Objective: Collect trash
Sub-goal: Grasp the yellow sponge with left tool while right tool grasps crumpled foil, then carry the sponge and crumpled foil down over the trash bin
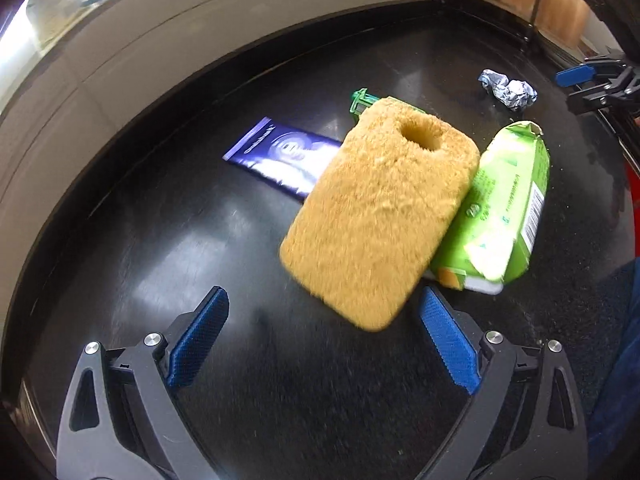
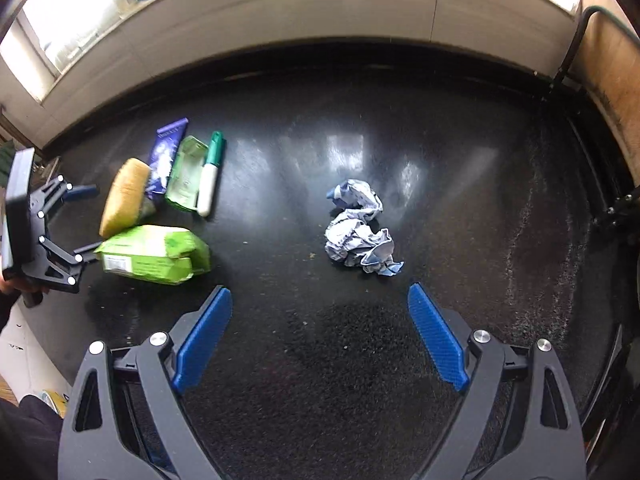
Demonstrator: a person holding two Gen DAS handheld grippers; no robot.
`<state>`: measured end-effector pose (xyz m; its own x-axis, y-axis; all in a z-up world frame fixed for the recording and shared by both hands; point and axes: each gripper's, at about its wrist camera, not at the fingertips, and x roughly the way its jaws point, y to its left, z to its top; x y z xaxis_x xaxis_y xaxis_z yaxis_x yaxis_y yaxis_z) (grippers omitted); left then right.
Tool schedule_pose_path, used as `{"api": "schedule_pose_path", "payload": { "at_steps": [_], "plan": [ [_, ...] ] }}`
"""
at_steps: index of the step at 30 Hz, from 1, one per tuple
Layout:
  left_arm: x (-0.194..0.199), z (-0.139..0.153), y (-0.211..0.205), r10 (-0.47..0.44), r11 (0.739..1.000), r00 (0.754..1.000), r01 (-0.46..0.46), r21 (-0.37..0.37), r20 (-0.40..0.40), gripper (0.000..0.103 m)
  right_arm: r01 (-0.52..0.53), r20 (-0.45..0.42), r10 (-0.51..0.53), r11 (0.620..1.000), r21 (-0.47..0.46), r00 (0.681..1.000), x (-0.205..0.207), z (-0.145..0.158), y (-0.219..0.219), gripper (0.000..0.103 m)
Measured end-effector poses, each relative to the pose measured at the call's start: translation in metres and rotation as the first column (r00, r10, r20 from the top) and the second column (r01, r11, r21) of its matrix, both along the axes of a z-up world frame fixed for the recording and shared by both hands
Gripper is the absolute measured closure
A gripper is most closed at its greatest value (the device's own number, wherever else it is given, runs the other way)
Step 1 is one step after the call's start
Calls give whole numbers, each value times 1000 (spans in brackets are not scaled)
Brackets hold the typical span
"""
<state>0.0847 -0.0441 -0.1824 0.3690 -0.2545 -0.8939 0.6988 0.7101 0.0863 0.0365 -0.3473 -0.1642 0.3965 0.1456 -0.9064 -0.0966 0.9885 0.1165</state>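
Note:
My left gripper is open just in front of a fuzzy yellow phone case that lies on the black table. A green wipes pack lies against its right side, a purple wrapper behind its left. A crumpled foil wrapper lies farther back right. My right gripper is open and empty, a short way before that crumpled wrapper. The yellow case, wipes pack and purple wrapper show at its left, with the left gripper beside them.
A green open box and a white pen with a green cap lie beside the purple wrapper. A pale wall runs along the table's far edge. A black metal frame and brown board stand at the back right.

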Motion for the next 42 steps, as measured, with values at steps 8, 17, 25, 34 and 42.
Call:
{"api": "schedule_pose_path", "payload": {
  "at_steps": [8,17,25,34,42],
  "plan": [
    [25,-9,-27,-97,995,995,97,-18,-3,10,26,-61,-29,998,-52,998,39,-40,-6,16],
    [30,-9,-44,-80,995,996,77,-62,-39,42,-19,-57,15,997,-81,998,56,-48,3,61],
    [7,30,-31,115,987,993,-116,-111,-16,45,-38,15,39,997,-72,999,45,-16,12,63],
    [-39,62,-17,381,916,924,-381,-122,-28,45,-80,118,87,995,-58,989,15,40,34,63],
    [-63,73,-22,439,892,898,-438,-113,-15,45,-137,162,144,989,-57,976,-6,65,52,63]
  ]
}}
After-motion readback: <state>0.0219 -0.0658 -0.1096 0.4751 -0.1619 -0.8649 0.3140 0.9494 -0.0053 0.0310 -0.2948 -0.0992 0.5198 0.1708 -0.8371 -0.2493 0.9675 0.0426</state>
